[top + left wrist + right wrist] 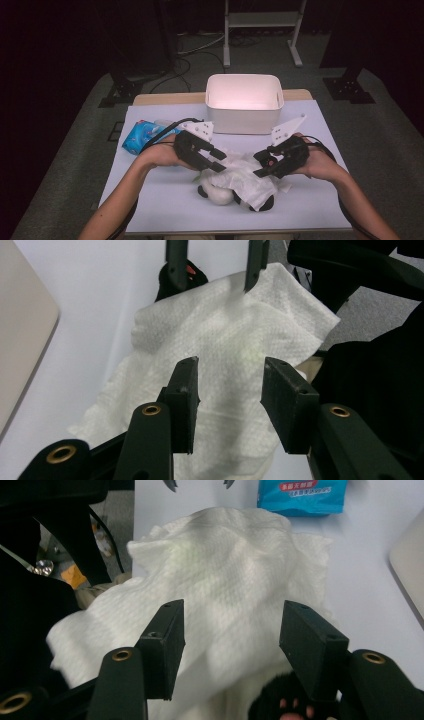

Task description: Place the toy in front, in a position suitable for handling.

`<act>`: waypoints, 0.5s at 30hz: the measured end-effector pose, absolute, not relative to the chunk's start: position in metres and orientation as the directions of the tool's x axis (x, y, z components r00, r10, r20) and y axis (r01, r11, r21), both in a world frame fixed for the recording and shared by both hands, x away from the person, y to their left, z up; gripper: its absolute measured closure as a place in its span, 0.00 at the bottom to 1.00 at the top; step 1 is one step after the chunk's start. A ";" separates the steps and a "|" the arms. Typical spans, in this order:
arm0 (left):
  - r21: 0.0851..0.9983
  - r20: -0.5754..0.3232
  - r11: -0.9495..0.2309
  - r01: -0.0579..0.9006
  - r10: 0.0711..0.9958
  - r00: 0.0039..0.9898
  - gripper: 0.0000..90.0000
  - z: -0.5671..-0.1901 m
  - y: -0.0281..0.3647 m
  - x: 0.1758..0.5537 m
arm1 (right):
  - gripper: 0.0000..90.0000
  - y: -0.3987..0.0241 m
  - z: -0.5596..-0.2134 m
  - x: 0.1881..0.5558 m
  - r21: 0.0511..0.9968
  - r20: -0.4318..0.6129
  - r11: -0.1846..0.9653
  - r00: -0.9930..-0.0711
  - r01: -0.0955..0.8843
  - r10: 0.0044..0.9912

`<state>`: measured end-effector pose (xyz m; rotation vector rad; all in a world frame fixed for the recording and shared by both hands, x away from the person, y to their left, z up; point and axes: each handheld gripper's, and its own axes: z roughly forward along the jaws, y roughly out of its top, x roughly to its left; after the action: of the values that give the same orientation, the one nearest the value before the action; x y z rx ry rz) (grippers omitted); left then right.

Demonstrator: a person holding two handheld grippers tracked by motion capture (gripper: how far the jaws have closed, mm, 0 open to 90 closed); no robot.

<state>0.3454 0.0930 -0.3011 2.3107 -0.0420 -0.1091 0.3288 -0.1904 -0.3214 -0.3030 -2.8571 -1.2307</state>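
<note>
Nearest the lens: two forearms entering from the bottom edge, each hand around a black gripper. Left gripper [218, 161] hovering over the near-left edge of the white wipe [242, 176], jaws parted with a clear gap, nothing pinched between them. Right gripper [261, 163] poised above the wipe's right side, jaws apart wider, likewise holding nothing. Wipe draped loosely over a plush panda [216, 192], lying mid-table, in front of the white bin [244, 102]; a blue wipes packet [142, 136] lying to the left, well apart from the toy.

Judged as the step in hand: spreading or gathering the wipe over the toy. Best done by lowering each pair of jaws onto one thin edge only, pinching cloth and not fur, then pulling outward evenly so no bunching occurs.

Wipe: soft, embossed, crumpled into shallow folds, slightly translucent. Panda: rounded, fluffy, white body with black limbs, a pink-padded paw [292, 711] peeking beneath. Bin: smooth, rigid, rounded-rectangular. Table [165, 205]: flat, pale, matte.
</note>
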 end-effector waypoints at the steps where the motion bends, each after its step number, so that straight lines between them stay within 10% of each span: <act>1: 0.735 -0.064 -0.678 0.004 -0.063 0.996 0.65 -0.302 0.094 0.345 | 0.47 -0.187 -0.322 0.330 0.713 0.087 0.678 -0.982 0.177 0.165; 15: 0.729 -0.075 -0.684 0.027 -0.040 0.996 0.62 -0.308 0.105 0.347 | 0.77 -0.157 -0.341 0.334 0.653 0.055 0.742 -0.987 0.151 0.152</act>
<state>0.3473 0.1047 -0.3079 2.3213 -0.0087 -0.1071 0.3342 -0.1568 -0.3408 -0.2554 -2.9335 -1.0998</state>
